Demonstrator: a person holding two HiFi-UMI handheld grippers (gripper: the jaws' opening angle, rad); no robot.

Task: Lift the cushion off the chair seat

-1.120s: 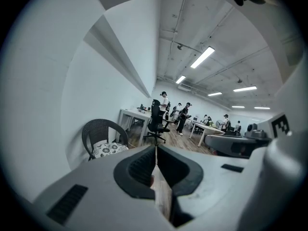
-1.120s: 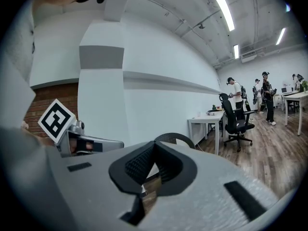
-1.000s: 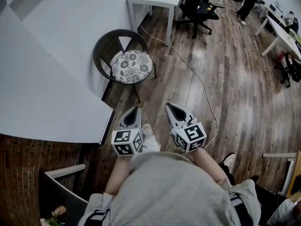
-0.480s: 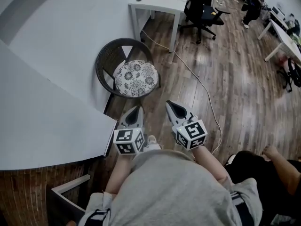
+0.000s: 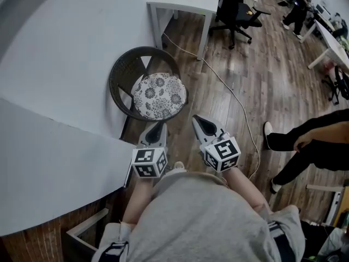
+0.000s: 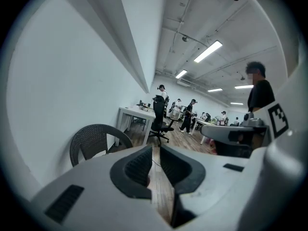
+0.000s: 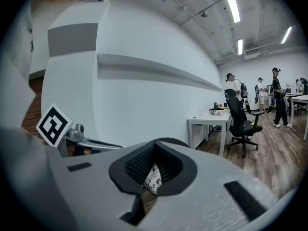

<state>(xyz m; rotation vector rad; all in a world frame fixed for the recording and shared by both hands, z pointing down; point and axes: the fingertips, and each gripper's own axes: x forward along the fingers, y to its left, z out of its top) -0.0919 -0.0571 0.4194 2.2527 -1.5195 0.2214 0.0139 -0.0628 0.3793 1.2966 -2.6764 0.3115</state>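
Patterned cloth cushion (image 5: 159,95), woven wicker chair (image 5: 126,72), glossy wood floor (image 5: 256,86).

The round white cushion (image 5: 159,95) with a dark floral print lies flat on the dark woven chair (image 5: 126,64) seat.

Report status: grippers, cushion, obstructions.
Left gripper empty, jaws opening a crack; right gripper shut, empty. Cushion on the chair seat, untouched, just ahead. Nothing between; cable on floor to the right.
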